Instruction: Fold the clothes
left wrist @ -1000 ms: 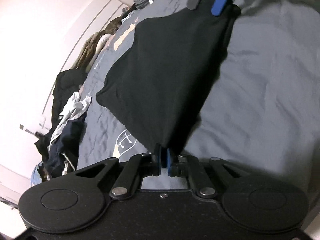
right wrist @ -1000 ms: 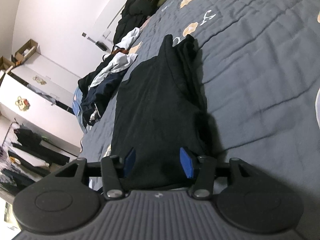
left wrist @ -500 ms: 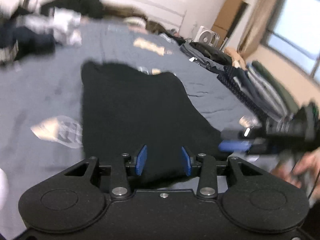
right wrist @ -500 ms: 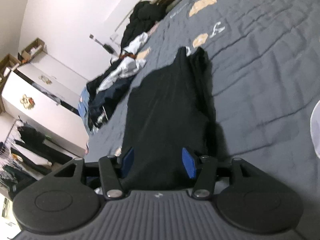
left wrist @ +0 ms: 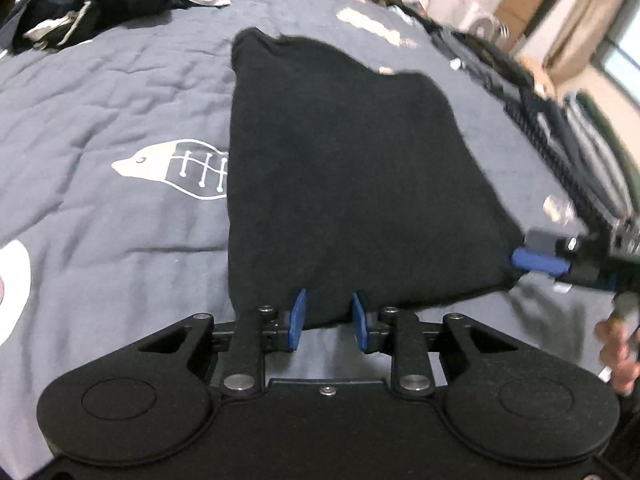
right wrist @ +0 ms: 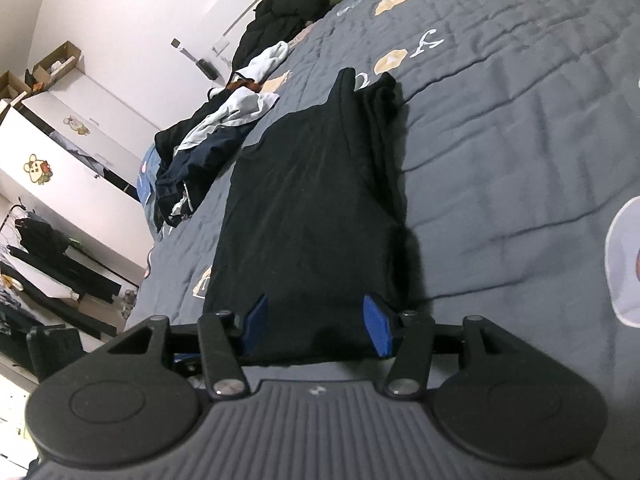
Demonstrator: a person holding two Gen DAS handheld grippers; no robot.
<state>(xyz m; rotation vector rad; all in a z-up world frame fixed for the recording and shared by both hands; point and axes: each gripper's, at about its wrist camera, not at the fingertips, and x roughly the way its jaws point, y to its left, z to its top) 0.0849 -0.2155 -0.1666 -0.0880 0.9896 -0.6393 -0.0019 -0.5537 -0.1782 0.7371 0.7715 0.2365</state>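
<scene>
We see a black shirt (left wrist: 348, 168), matte soft knit, folded into a rough trapezoid, flat on the bed's grey quilted cover (left wrist: 100, 92). Left claw (left wrist: 326, 320) released, blue pads straddling the near hem. Right claw (right wrist: 318, 326) spread wide at the shirt's other end, gripping nothing. Cover print: white fish skeleton (left wrist: 180, 168). No readable text. Rumpled clothes pile (right wrist: 208, 136) beside the shirt.

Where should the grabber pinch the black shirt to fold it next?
Probably the near hem of the black shirt. It lies flat on the bed, its edge right before the open left gripper, so slide in low from the near side and pinch that edge.
</scene>
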